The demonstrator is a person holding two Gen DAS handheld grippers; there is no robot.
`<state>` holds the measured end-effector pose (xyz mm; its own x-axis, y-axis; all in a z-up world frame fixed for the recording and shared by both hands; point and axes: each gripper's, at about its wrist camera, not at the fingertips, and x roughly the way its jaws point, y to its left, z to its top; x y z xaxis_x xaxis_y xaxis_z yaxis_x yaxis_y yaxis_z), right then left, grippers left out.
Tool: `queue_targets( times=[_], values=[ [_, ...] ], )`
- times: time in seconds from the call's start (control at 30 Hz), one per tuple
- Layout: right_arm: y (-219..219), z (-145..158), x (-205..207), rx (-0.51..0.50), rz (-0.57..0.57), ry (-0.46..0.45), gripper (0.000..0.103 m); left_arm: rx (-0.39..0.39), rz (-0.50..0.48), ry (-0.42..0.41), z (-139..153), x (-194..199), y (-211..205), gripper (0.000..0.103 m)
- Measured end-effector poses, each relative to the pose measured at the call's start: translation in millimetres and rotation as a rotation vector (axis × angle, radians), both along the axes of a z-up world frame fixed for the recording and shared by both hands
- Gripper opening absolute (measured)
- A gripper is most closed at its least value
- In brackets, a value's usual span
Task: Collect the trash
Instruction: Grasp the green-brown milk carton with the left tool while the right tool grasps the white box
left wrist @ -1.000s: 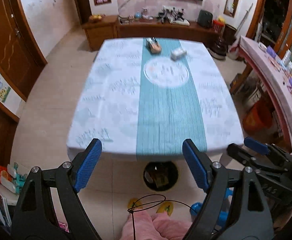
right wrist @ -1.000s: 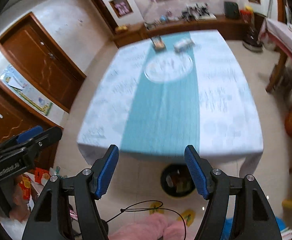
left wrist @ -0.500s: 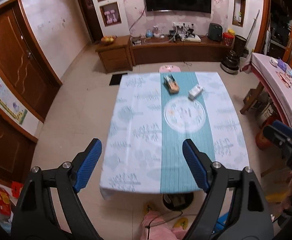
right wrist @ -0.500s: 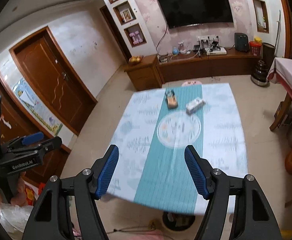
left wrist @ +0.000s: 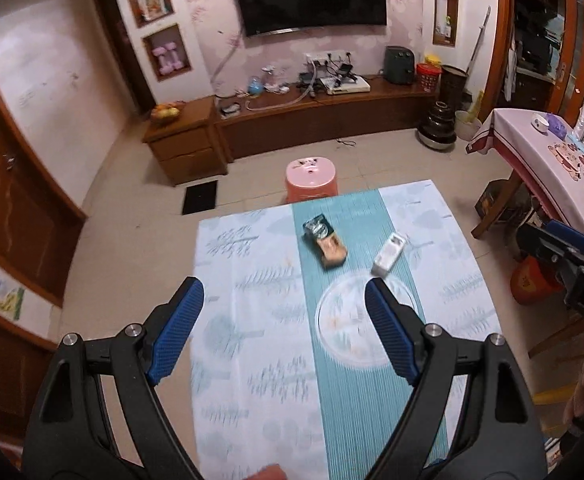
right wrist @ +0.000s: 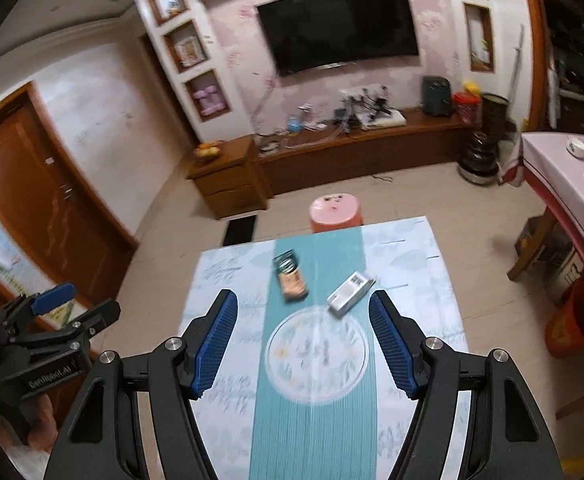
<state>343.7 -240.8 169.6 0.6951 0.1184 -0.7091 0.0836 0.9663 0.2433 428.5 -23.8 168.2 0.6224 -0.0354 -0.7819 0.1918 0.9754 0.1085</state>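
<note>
Two pieces of trash lie at the far end of a table (left wrist: pixel 252 340) with a pale cloth and a teal runner: a crumpled brown and dark snack wrapper (left wrist: pixel 324 239) (right wrist: pixel 290 276) and a small white box (left wrist: pixel 389 254) (right wrist: pixel 350 293). My left gripper (left wrist: pixel 284 312) hangs open high above the near half of the table, nothing between its blue pads. My right gripper (right wrist: pixel 303 320) is open too, empty, also well short of the trash. Each gripper shows at the edge of the other's view.
A pink stool (left wrist: pixel 312 180) stands behind the table's far edge. A wooden TV cabinet (left wrist: pixel 323 116) with clutter runs along the back wall. A second table with a pink cloth (left wrist: pixel 547 160) and an orange bucket (right wrist: pixel 575 316) are on the right. Wooden doors line the left wall.
Both grippers have risen and pulled back from the table's near edge, so the whole table and room show now. The bin under the table has left the view. Jaws stayed open.
</note>
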Motion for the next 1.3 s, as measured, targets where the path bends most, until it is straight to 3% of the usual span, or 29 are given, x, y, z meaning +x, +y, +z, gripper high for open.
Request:
queue_targets(
  times=[0.13, 0.33, 0.47, 0.6, 0.77, 0.97, 1.03, 1.1, 1.17, 1.2, 1.23, 1.3],
  values=[
    [2.1, -51.1, 95.2, 0.003, -0.073, 0.091, 0.07, -0.017, -0.023, 0.074, -60.3, 100.1, -9.0, 0.081],
    [2.0, -175.6, 195.3, -0.015, -0.181, 0.218, 0.069, -0.048, 0.0, 0.197, -186.8, 209.5, -28.6, 0.081],
    [-1.9, -255.5, 226.6, -0.013, -0.251, 0.297, 0.069, -0.119, 0.044, 0.294, -261.6, 243.3, -36.6, 0.081],
    [-4.7, -316.5, 224.5, -0.01, -0.282, 0.354, 0.069, -0.178, 0.094, 0.367, -316.1, 252.7, -47.9, 0.081],
    [-5.3, -366.4, 234.0, -0.013, -0.291, 0.385, 0.069, -0.185, 0.129, 0.388, -352.8, 252.2, -62.9, 0.081],
    [-14.7, -397.6, 237.8, -0.019, -0.297, 0.428, 0.069, -0.16, 0.162, 0.404, -378.1, 260.7, -79.0, 0.079],
    [-16.7, -403.8, 236.3, -0.022, -0.292, 0.434, 0.061, -0.153, 0.185, 0.411, -386.8, 264.7, -80.9, 0.074],
    [-19.4, -407.4, 232.4, -0.021, -0.29, 0.447, 0.046, -0.153, 0.2, 0.42, -395.7, 267.8, -80.2, 0.071],
    [-22.5, -411.9, 228.5, -0.027, -0.299, 0.433, 0.039, -0.156, 0.206, 0.43, -403.9, 268.9, -78.9, 0.056],
    [-23.8, -412.2, 225.8, -0.024, -0.296, 0.432, 0.038, -0.146, 0.206, 0.415, -405.1, 268.1, -78.5, 0.053],
    [-25.3, -414.0, 223.4, -0.015, -0.292, 0.425, 0.038, -0.135, 0.201, 0.4, -405.4, 266.7, -78.7, 0.04],
    [-26.7, -414.9, 218.1, -0.002, -0.29, 0.418, 0.037, -0.118, 0.191, 0.389, -407.7, 264.2, -81.4, 0.039]
  ],
)
